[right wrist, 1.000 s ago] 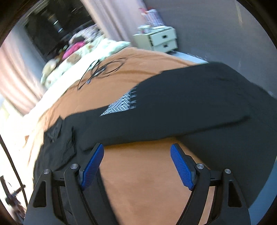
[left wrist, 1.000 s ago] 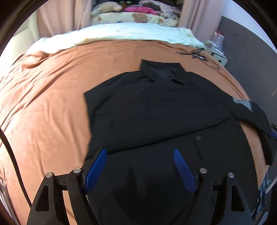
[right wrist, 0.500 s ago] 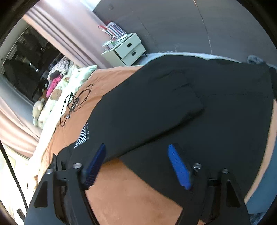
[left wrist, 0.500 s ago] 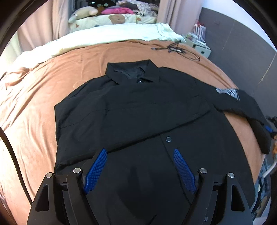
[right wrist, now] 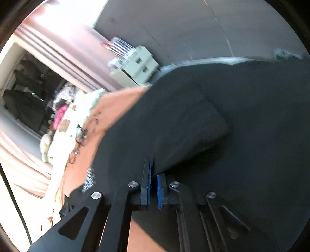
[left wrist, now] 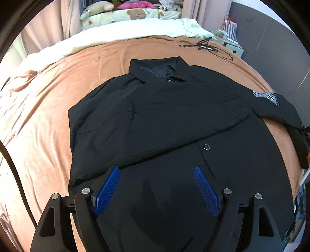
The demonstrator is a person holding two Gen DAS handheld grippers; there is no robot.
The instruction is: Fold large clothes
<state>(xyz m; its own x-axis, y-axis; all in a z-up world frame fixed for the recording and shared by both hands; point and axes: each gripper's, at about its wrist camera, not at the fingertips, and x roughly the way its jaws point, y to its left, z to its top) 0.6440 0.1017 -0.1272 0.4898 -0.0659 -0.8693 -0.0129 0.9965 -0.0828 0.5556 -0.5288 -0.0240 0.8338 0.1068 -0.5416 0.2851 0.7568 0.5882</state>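
The jacket (left wrist: 164, 124) lay flat on the bed (left wrist: 48, 108), mid-frame. Its unfolded sleeve (right wrist: 174, 124) ran toward the upper right, clamped by the right gripper (right wrist: 153, 181); the left gripper (left wrist: 157, 186) hovered spread, empty, at the bottom.

Bedroom: bed (left wrist: 48, 100), pillows (left wrist: 124, 15), curtains (left wrist: 44, 33)

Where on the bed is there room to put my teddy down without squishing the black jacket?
The brown blanket is bare left of the jacket, out to the bed's edge. There is another bare strip between the collar and the white quilt. The middle is all jacket, and the far right corner has a black cable on it.
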